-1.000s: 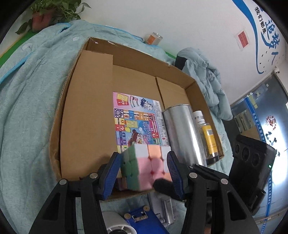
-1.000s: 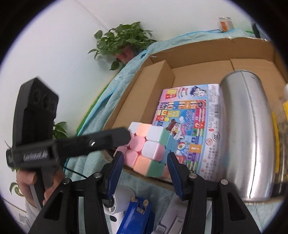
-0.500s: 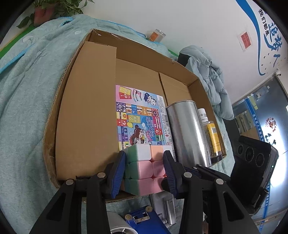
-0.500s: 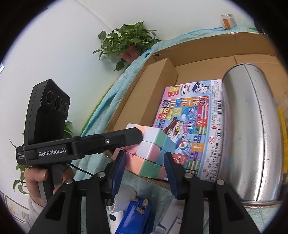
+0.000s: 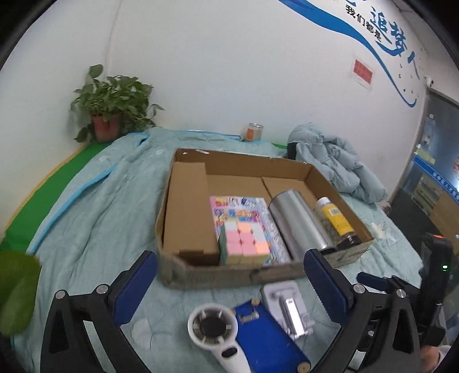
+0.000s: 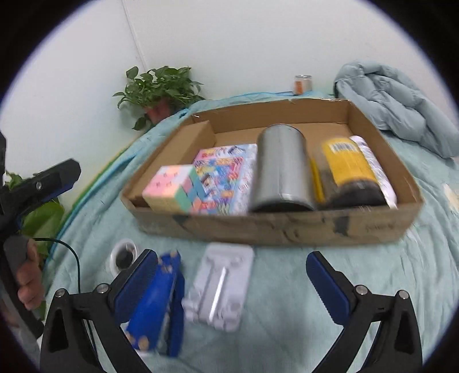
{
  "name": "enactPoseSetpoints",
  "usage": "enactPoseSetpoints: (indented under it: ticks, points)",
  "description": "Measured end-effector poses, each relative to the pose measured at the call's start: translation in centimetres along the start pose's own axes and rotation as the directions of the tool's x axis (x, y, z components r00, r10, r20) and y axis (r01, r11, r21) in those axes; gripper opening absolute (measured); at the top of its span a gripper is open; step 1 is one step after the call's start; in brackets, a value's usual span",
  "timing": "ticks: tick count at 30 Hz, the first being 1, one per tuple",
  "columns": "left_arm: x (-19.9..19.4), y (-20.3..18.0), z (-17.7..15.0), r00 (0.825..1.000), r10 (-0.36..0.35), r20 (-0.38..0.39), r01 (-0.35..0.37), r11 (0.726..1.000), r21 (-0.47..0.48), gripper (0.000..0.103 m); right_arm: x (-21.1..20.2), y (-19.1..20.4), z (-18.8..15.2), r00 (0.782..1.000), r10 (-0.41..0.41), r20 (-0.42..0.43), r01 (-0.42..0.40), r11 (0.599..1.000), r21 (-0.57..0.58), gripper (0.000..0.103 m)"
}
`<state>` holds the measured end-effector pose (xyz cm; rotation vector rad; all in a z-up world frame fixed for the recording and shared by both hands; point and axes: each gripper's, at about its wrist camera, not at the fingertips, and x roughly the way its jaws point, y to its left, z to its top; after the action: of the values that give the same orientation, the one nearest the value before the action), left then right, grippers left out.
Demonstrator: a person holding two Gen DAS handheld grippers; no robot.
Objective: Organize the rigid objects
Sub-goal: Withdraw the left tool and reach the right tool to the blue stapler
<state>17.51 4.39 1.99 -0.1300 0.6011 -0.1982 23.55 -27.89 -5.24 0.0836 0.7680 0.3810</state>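
Left wrist view: left gripper (image 5: 231, 284) gaping as wide as it goes, jaws just sprung apart, gripping nothing. Hovering over three loose items on the teal bedspread (image 5: 94, 218): one white round-headed gadget (image 5: 213, 327), one blue slab (image 5: 269, 341), one grey clip-like piece (image 5: 287, 307). Sitting beyond, inside the cardboard box (image 5: 218, 277), one pastel puzzle cube (image 5: 245, 242), lying well clear of the blue pads, resting on one colourful printed pack (image 5: 243, 206) near the front wall. Lying beside it, one silver cylinder (image 5: 298, 221), then one yellow-labelled bottle (image 5: 337, 222), label print too blurred to read. Showing further back: one potted plant (image 5: 112, 114), one small can (image 5: 254, 132), one crumpled jacket (image 5: 335, 160), blue Chinese lettering on the wall (image 5: 370, 25), and one red sign (image 5: 363, 71), wording too small to read.

Right wrist view: right gripper (image 6: 231, 282) likewise standing fully spread, jaws just flung wide, clutching nothing, poised above the grey piece and the blue slab. Cube resting ahead in the box's near left corner, apart from both fingers.
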Motion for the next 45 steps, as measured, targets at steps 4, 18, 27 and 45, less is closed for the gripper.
enactPoseSetpoints:
  ticks: [4,18,27,45]
  points:
    - [-1.6,-1.2,-3.3,0.999,0.032,0.002,-0.032,0.999,-0.025,0.103,-1.1,1.2,-1.9,1.0,-0.017,0.001,0.017,0.998,-0.056,0.103]
    - [-0.2,-2.6,-11.0,0.971,-0.038,-0.237,0.026,0.998,-0.052,0.102,-0.9,1.6,-6.8,0.972,0.178,-0.152,-0.176,0.984,0.026,0.103]
    - [-1.6,-0.8,-10.3,0.984,0.041,-0.173,-0.055,0.996,-0.075,0.102,1.6,1.9,-7.0,0.926,0.315,-0.209,-0.29,0.947,0.142,0.095]
    - [-2.3,0.5,-10.6,0.985,0.034,-0.171,-0.052,0.993,-0.106,0.102,2.2,7.4,-9.4,0.97,0.125,-0.207,-0.161,0.972,-0.17,0.049]
